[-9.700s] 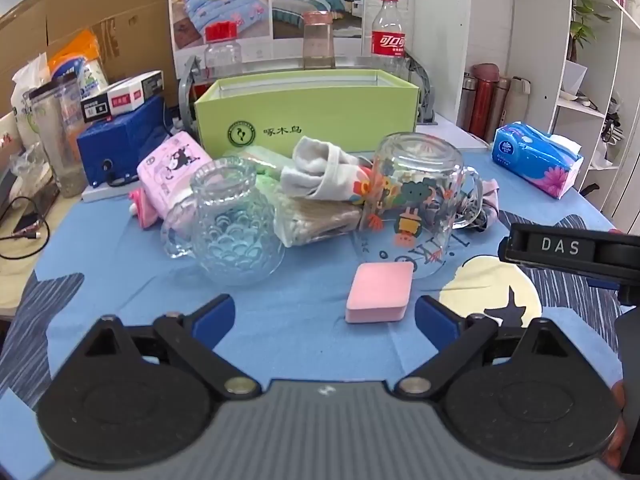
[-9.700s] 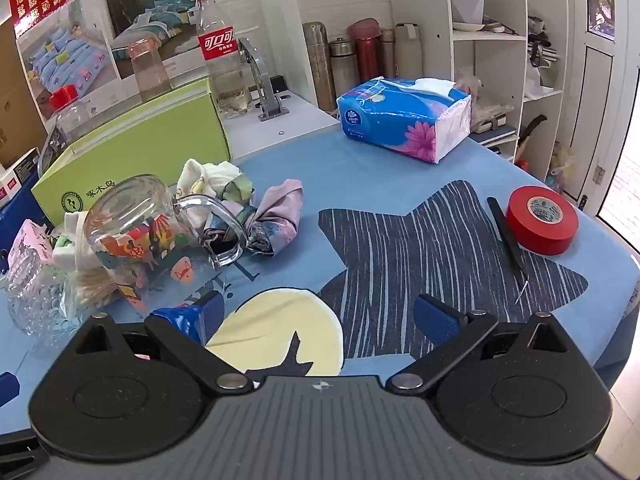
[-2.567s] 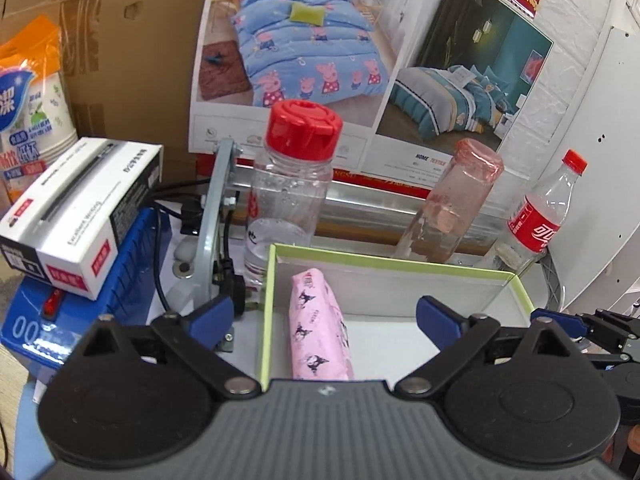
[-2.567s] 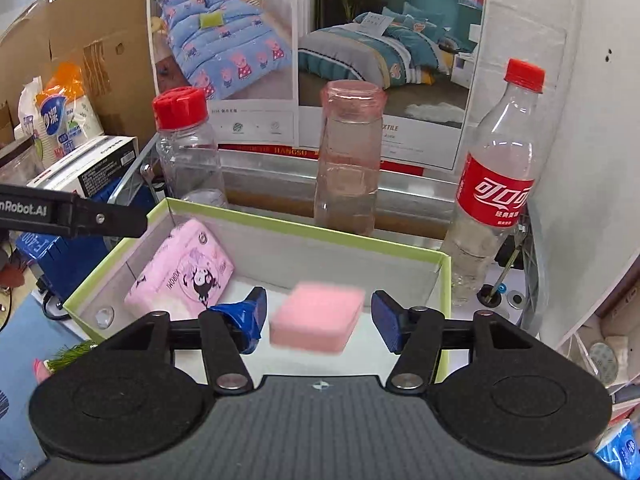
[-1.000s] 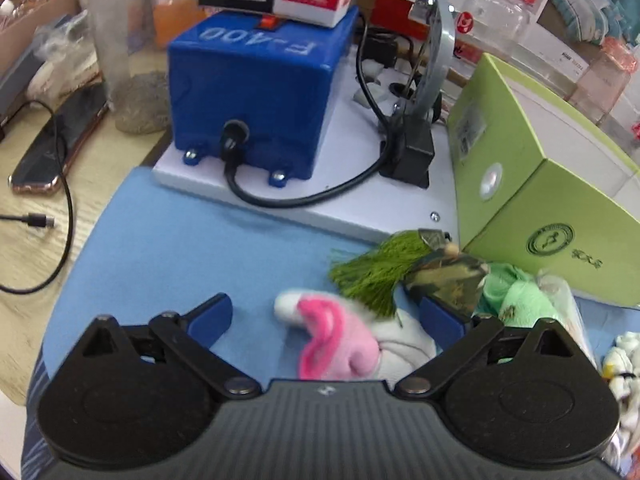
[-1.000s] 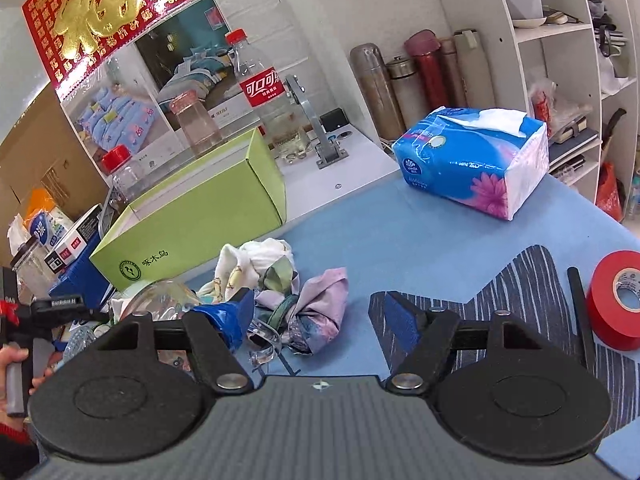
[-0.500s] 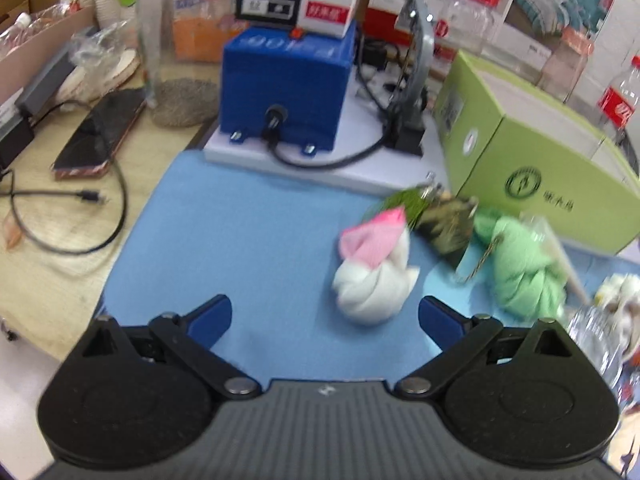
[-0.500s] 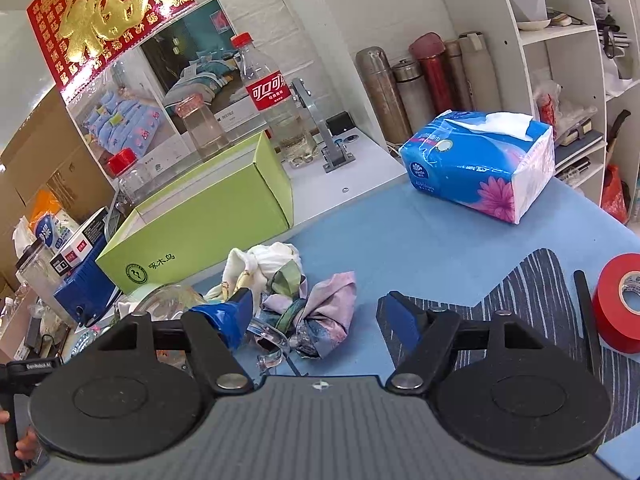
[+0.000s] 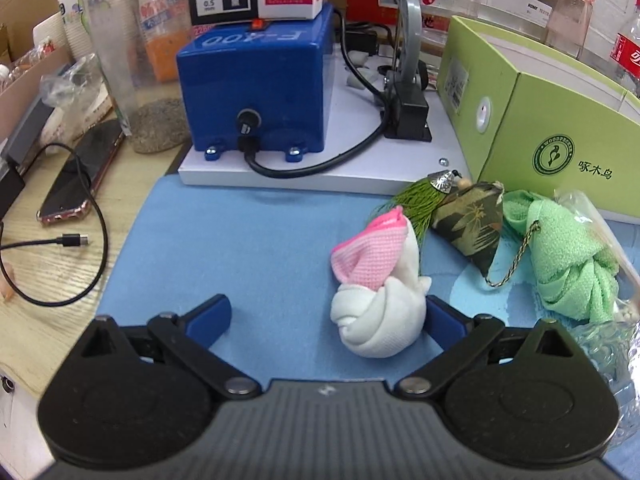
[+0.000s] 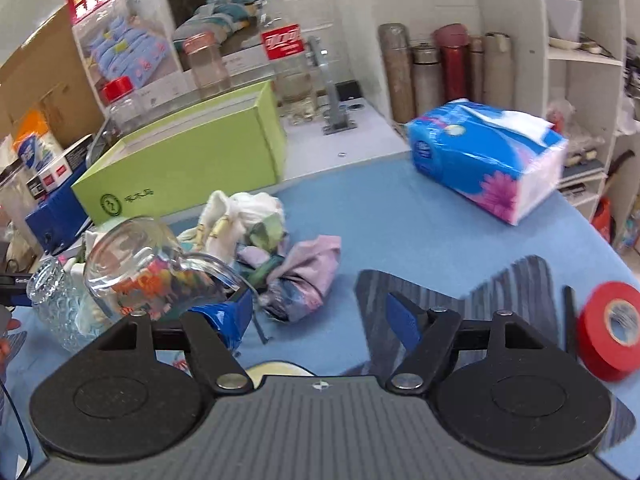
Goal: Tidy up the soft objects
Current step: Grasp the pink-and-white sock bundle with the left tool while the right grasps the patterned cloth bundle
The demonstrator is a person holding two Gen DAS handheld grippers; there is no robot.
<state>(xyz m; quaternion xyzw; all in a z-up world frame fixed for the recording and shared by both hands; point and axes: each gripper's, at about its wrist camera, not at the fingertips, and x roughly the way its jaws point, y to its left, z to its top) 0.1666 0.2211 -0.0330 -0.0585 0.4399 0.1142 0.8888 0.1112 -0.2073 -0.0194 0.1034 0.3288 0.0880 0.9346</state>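
Now the left gripper (image 9: 326, 316) hangs open low in its frame, the white-and-pink sock roll (image 9: 378, 288) lying on the blue cloth (image 9: 240, 248) between its blue fingers, close against the right one; whether that pad touches it I cannot tell. Right of the roll sit a camouflage pouch (image 9: 472, 224) and a green towel bundle (image 9: 568, 256), with the green box (image 9: 560, 132) at upper right. The right gripper (image 10: 320, 316) stands open and empty, a pile of crumpled cloths (image 10: 280, 248) left of centre beyond it.

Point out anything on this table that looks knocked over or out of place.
The printed glass mug lies tipped on its side among the soft things, its handle toward the crumpled pink cloth. Nothing looks spilled or broken.
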